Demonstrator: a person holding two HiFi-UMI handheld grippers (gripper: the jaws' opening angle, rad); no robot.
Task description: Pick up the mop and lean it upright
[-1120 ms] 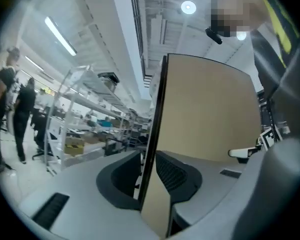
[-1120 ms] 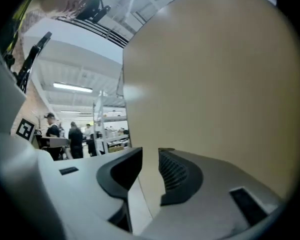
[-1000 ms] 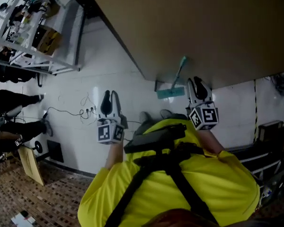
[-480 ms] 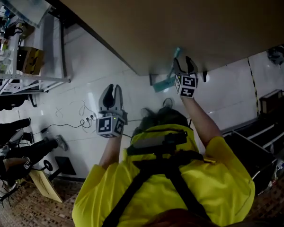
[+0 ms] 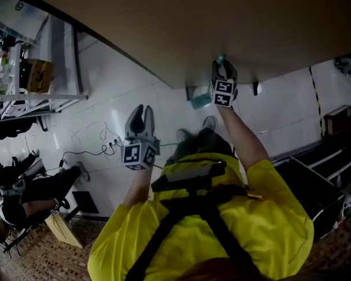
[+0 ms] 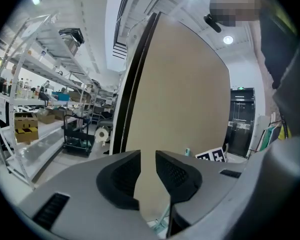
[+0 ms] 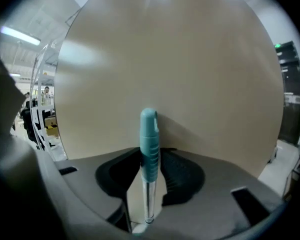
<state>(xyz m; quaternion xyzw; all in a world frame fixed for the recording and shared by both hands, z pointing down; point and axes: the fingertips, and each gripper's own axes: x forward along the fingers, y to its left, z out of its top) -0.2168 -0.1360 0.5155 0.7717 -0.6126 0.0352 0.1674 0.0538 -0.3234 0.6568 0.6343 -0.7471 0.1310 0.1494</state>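
Note:
The mop stands upright with its teal head on the white floor and its teal-tipped handle against a big beige board. My right gripper is at the top of the handle. In the right gripper view the teal grip stands between the jaws of the right gripper, which are closing; a sliver of gap shows beside the right pad. My left gripper hovers lower left, apart from the mop. Its jaws are slightly apart and hold nothing.
A metal shelving rack with boxes stands at the far left. Cables and a power strip lie on the floor. People's legs show at the left edge. Dark crates stand at the right.
My right gripper has moved from beside the mop's lower shaft up to the top of the handle. The left gripper has barely moved.

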